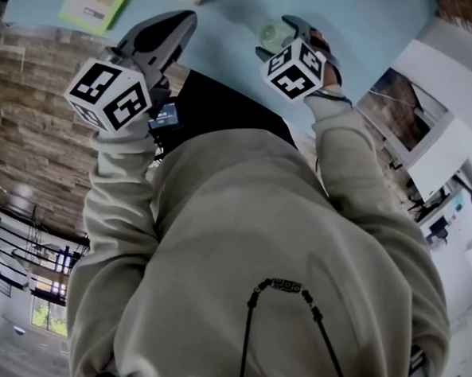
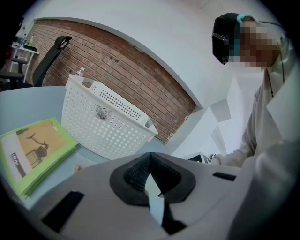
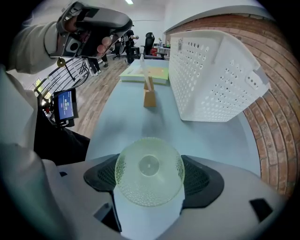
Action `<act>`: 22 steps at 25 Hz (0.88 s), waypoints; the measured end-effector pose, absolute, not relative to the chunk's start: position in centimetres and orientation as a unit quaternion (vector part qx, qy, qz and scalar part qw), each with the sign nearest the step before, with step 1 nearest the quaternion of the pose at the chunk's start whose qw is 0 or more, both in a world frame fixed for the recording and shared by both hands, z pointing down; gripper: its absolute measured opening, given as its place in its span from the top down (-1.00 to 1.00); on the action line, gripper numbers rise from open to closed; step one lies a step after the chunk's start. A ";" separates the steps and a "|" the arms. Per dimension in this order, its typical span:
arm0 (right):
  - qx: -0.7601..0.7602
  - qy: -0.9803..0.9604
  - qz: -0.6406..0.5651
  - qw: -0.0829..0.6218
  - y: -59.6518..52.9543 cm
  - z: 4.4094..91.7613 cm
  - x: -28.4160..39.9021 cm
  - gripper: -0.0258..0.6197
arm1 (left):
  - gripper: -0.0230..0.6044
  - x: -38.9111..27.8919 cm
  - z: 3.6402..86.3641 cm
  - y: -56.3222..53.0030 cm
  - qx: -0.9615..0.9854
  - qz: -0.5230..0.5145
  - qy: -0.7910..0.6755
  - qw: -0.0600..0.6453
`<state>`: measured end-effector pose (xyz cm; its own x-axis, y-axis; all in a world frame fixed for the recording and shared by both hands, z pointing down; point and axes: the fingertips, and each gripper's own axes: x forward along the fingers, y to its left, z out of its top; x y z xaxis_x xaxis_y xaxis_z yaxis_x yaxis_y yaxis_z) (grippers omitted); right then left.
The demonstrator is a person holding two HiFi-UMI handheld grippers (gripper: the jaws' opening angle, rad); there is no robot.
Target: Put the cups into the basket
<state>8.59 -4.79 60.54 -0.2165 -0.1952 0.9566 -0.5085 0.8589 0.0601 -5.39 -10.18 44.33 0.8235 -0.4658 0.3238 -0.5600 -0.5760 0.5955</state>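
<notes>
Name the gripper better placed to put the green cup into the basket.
Right. The green cup sits between the right gripper's wide-open jaws, facing the white basket; the left gripper is shut, with no cup by it.

Left tongs [image 2: 150,157] closed, right tongs [image 3: 149,165] spread wide.

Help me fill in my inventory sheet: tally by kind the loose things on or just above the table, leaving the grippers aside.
Cup: 1
Basket: 1
Green book: 1 in sight
Wooden block: 1
Total: 4
</notes>
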 end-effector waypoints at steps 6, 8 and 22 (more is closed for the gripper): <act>0.228 -0.767 0.139 0.583 -4.9 60.8 9.1 -0.29 | 0.93 -4.5 44.4 -10.1 0.883 0.072 -0.288 0.363; 0.229 -0.767 0.143 0.582 -5.2 60.8 9.3 -0.29 | 0.93 -4.2 44.4 -10.4 0.885 0.070 -0.285 0.361; 0.258 -0.762 0.158 0.573 -5.6 57.1 10.9 -0.29 | 0.93 -3.3 39.8 -11.5 0.901 0.055 -0.272 0.333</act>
